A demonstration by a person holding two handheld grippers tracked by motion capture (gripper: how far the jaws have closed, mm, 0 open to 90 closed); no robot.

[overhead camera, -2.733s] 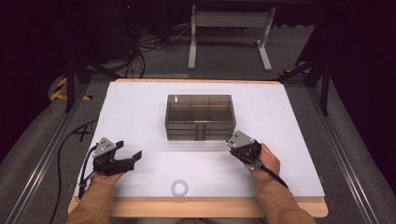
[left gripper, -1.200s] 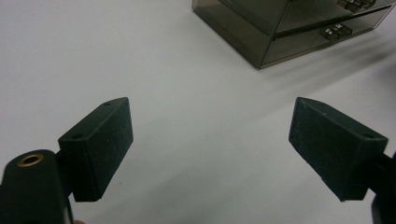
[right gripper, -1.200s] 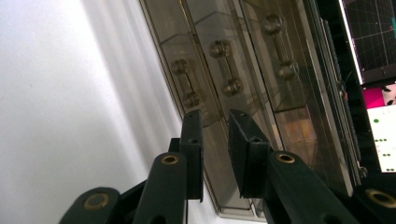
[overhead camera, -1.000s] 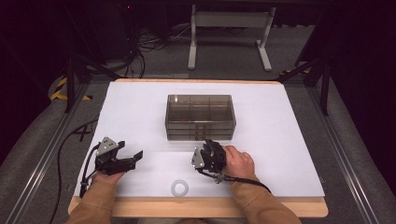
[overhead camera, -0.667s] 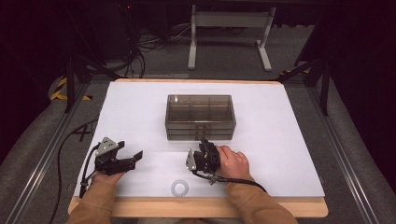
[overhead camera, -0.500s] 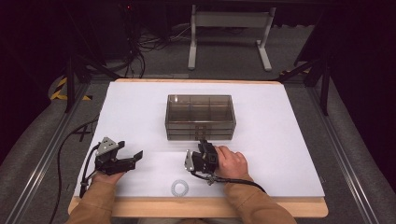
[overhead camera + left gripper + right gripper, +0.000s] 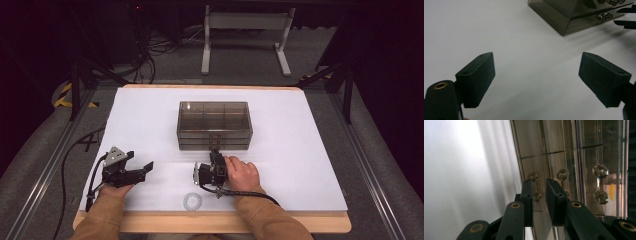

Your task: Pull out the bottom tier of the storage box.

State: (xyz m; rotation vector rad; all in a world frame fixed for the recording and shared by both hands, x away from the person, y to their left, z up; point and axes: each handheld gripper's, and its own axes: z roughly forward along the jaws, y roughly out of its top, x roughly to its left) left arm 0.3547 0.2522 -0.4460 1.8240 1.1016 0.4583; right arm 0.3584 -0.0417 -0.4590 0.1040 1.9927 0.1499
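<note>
1. High view: a smoky clear drawer box (image 7: 214,125) stands near the middle of the white table top (image 7: 310,150), with three stacked drawer fronts facing the person. The right gripper (image 7: 215,153) lies turned on its side, its jaws pointing at the lowest drawer front and their tips right at it; from up here I cannot tell whether they touch. The right hand (image 7: 242,173) wraps the gripper body from behind, and a cable trails off toward the sleeve. The left gripper (image 7: 148,166) rests well apart from the box, toward the near left of the table, held by the left hand (image 7: 116,190), its jaws spread wide. A small ring mark (image 7: 192,201) sits on the table near the front edge, between the two hands

2. Left gripper view: the two black pads (image 7: 477,75) stand far apart with bare white table between them and nothing held. The corner of the drawer box (image 7: 564,15) shows at the upper right, and the other gripper's jaw tips reach in at the right edge beside it

3. Right gripper view: the jaws are drawn close, leaving a narrow slot, and they sit just in front of the small knobbed handle (image 7: 534,185) of a drawer; one jaw overlaps the handle, yet the pads do not clearly pinch it. Two more handles (image 7: 600,184) show to the right on the clear fronts
</note>
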